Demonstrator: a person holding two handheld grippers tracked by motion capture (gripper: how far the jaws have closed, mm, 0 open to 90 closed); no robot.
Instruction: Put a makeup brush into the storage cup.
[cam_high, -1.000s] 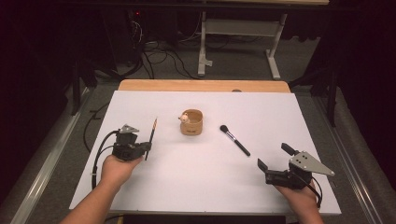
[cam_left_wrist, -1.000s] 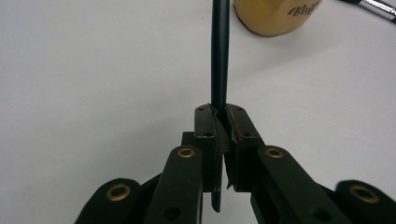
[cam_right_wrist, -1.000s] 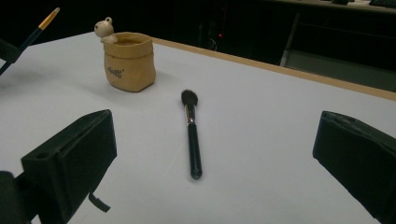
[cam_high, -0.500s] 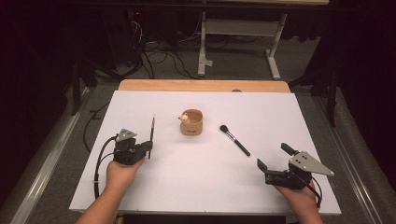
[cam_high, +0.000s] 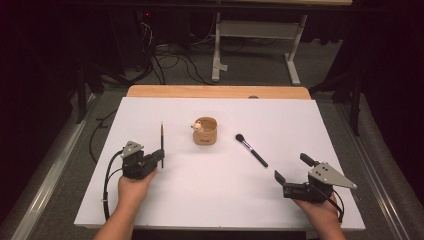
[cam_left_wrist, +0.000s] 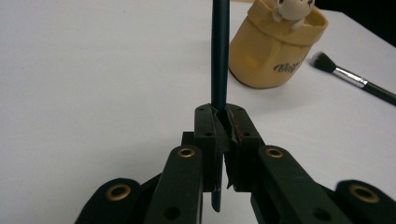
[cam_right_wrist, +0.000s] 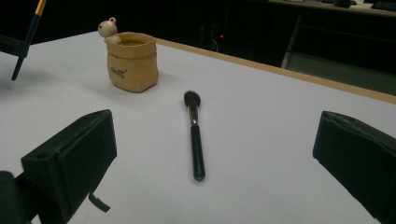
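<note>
My left gripper (cam_high: 161, 158) (cam_left_wrist: 219, 119) is shut on a thin dark brush handle (cam_high: 162, 140) (cam_left_wrist: 219, 51), which points away toward the table's far edge. A tan fabric-look cup (cam_high: 205, 133) (cam_left_wrist: 275, 51) (cam_right_wrist: 132, 60) with a small animal figure on its rim stands mid-table, to the right of that handle. A black makeup brush (cam_high: 251, 150) (cam_left_wrist: 359, 81) (cam_right_wrist: 194, 135) lies flat to the right of the cup, bristles toward the cup. My right gripper (cam_high: 292, 168) (cam_right_wrist: 215, 140) rests open near the front right, apart from the lying brush.
The white tabletop (cam_high: 300, 120) has a wooden strip (cam_high: 215, 91) along its far edge. Behind it are cables and a metal table frame (cam_high: 255, 45) on the floor. The held brush (cam_right_wrist: 29, 32) also rises at the far left in the right gripper view.
My left hand has turned slightly, so the held brush now points straighter toward the far edge. The right hand has not moved.
</note>
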